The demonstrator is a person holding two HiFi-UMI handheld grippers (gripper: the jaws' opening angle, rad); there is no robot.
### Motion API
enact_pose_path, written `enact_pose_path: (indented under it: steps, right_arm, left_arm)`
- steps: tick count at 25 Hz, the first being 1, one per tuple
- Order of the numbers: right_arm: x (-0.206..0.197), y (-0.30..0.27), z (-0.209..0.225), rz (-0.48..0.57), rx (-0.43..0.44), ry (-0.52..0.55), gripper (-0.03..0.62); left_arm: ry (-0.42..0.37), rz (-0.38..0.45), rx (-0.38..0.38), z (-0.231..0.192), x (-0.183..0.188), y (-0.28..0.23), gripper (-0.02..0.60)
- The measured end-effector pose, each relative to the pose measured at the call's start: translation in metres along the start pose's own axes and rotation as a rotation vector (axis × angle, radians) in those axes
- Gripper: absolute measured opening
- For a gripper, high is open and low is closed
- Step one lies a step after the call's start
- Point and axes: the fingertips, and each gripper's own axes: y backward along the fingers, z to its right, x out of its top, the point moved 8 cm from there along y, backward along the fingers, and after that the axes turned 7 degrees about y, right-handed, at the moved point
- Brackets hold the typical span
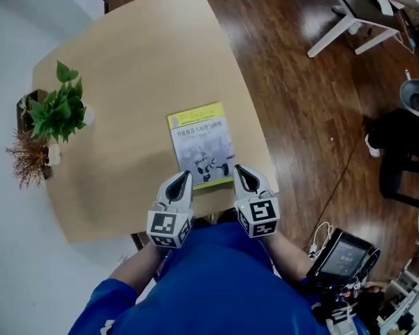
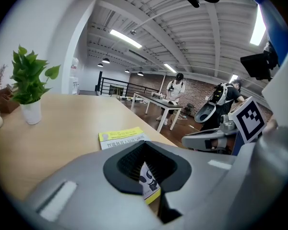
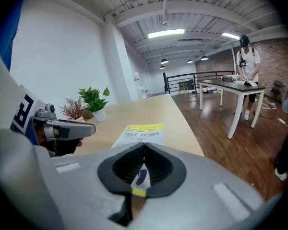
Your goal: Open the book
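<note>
Head view first: where is the book?

Flat and closed, a yellow-and-white paperback book (image 1: 201, 145) lies on the pale wooden counter (image 1: 140, 61), by the counter's near edge and not far from its right edge. The yellow band of its cover faces the far edge; the printed picture faces the person.

And the claws?

Both hang at the near edge, one at each near corner of the book. The left claw (image 1: 184, 176) has its tip by the near left corner, the right claw (image 1: 239, 169) by the near right corner. Whether either tip touches the cover, I cannot tell from above.

Are they gripping anything?

No. In the left gripper view the two jaws meet at their tips with nothing caught between them; the book shows only through the hollow behind the tips, lying further out on the counter. The right gripper view shows the same: tips together, nothing clamped, the book straight ahead.

What else stands on the counter?

A leafy green plant in a small white pot (image 1: 59, 110) near the left edge, well apart from the book, and just beside it a tuft of dry brown twigs (image 1: 29, 160) at the same edge.

Beyond the counter?

To the right, dark wooden floor (image 1: 293, 75); below the claws, the person's blue top (image 1: 216, 285).
</note>
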Motion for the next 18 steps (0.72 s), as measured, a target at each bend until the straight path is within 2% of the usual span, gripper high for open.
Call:
enact_pose_path:
  steps: [5,14,15,16,18]
  right_arm:
    - [-0.005,-0.022,0.013,-0.049,0.008,-0.007,0.002]
    - [-0.016,-0.064,0.039,-0.236,0.081,-0.077,0.011]
    - [-0.017,-0.067,0.041,-0.251,0.095,-0.088,0.027]
    - [-0.017,-0.07,0.043,-0.265,0.109,-0.097,0.077]
    - [-0.017,-0.076,0.046,-0.286,0.128,-0.106,0.086]
  left_arm:
    - [0.021,-0.051,0.031,-0.009,-0.008,-0.017,0.007]
    - [0.046,-0.104,0.072,-0.019,-0.015,-0.028,0.006]
    - [0.049,-0.109,0.075,-0.02,-0.016,-0.027,0.006]
    - [0.051,-0.113,0.079,-0.02,-0.017,-0.026,0.006]
    - [0.055,-0.12,0.09,-0.022,-0.019,-0.025,0.006]
